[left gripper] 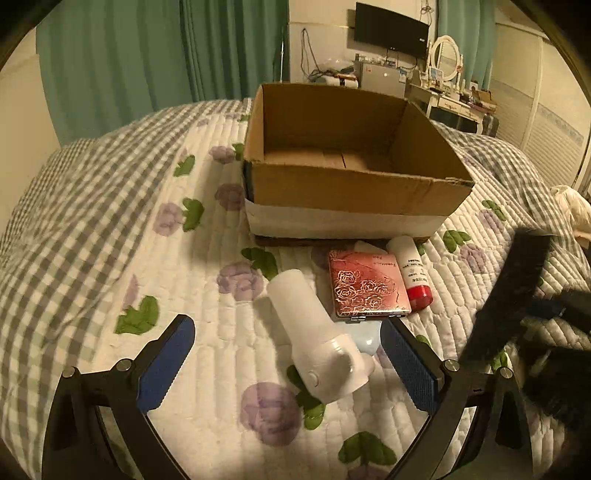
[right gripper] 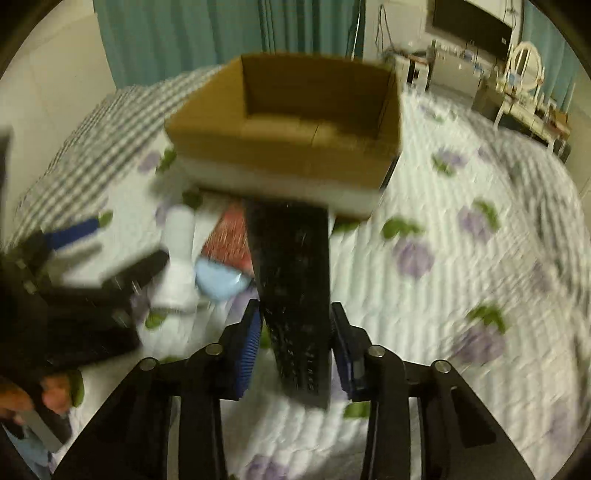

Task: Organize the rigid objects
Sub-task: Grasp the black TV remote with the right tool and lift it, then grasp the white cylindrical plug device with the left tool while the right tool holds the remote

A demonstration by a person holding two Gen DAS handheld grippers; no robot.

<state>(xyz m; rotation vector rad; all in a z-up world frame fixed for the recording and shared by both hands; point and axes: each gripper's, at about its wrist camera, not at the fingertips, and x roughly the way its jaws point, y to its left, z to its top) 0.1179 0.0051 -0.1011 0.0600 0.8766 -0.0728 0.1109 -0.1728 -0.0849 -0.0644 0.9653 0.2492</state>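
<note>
Right jaws clamp black block (right gripper: 295, 291); left jaws spread, white bottle (left gripper: 314, 332) between.

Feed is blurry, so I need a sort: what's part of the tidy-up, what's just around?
Job: open brown cardboard box; long black flat object in right tool; white plastic bottle; red rose-embossed case; red-capped white tube.
Around: floral quilt; teal curtains; wall TV.

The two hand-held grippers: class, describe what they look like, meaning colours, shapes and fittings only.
The left hand-held gripper has black angular arms that branch into two fingers, each faced with a blue, finely ribbed rectangular pad. Round silver bolt heads mark the joints. The right hand-held gripper shows the same build: black frame, blue ribbed pads, silver bolts. No cables or markings are visible.
</note>
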